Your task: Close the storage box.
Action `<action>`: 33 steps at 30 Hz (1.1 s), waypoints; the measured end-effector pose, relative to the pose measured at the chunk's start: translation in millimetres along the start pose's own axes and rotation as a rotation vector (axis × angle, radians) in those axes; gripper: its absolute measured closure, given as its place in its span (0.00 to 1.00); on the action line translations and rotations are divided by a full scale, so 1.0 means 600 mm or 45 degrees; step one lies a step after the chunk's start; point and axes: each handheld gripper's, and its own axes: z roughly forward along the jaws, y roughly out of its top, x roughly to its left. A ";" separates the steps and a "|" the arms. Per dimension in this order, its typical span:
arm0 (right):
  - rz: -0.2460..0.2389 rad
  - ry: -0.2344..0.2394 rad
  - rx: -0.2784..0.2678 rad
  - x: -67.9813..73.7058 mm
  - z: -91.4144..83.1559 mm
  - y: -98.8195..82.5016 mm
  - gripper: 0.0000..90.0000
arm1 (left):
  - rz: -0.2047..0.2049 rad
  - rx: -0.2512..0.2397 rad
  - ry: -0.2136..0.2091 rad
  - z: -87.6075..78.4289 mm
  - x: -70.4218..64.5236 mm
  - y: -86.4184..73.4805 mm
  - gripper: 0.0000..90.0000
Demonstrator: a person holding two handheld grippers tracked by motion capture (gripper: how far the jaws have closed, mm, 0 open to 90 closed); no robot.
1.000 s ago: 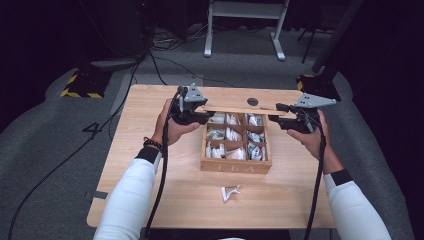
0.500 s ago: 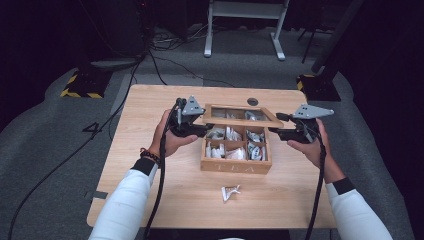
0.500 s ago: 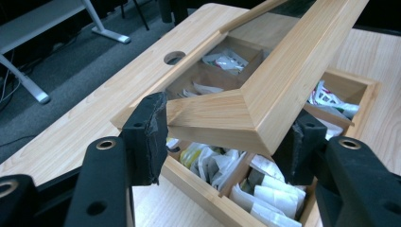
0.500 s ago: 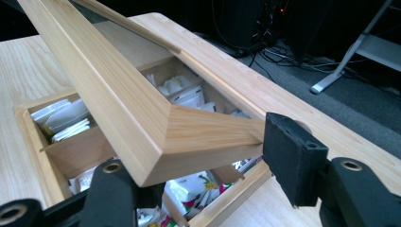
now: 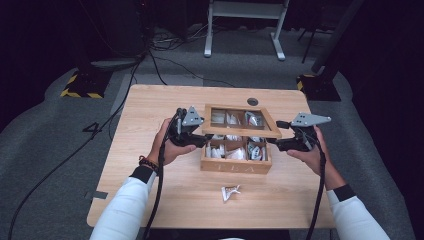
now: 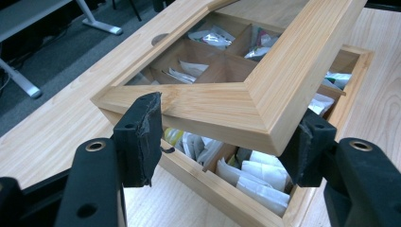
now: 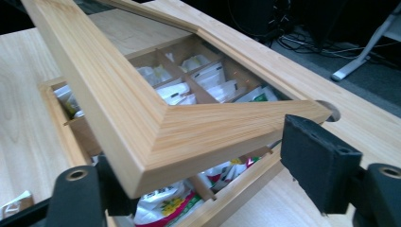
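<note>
Your left gripper (image 5: 196,134) stands at the left end of the lid (image 5: 240,122), your right gripper (image 5: 278,141) at its right end; the lid, a wooden frame with a clear pane, hangs tilted over the box (image 5: 235,164), near edge raised, far edge low.

Left gripper view: the lid's corner (image 6: 255,118) lies between your jaws, which have just been opening; one pad (image 6: 142,137) is just beside the frame, the other near its corner; whether either still presses cannot be told.

Right gripper view: your jaws have just been opening; the right pad (image 7: 321,163) stands clear of the corner (image 7: 156,156).

The box sits mid-table (image 5: 150,110), nearer the right edge, its compartments holding packets (image 7: 165,203); a crumpled wrapper (image 5: 230,191) lies toward the near edge.
</note>
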 end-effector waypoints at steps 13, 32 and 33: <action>-0.004 0.052 0.003 0.014 -0.010 -0.025 0.29 | 0.000 0.030 -0.012 0.005 -0.010 -0.021 0.41; -0.026 0.107 0.027 0.027 -0.018 -0.049 0.30 | 0.010 0.085 -0.064 0.011 -0.019 -0.049 0.39; -0.034 0.108 0.032 0.028 -0.021 -0.051 0.30 | 0.017 0.092 -0.064 0.011 -0.020 -0.050 0.39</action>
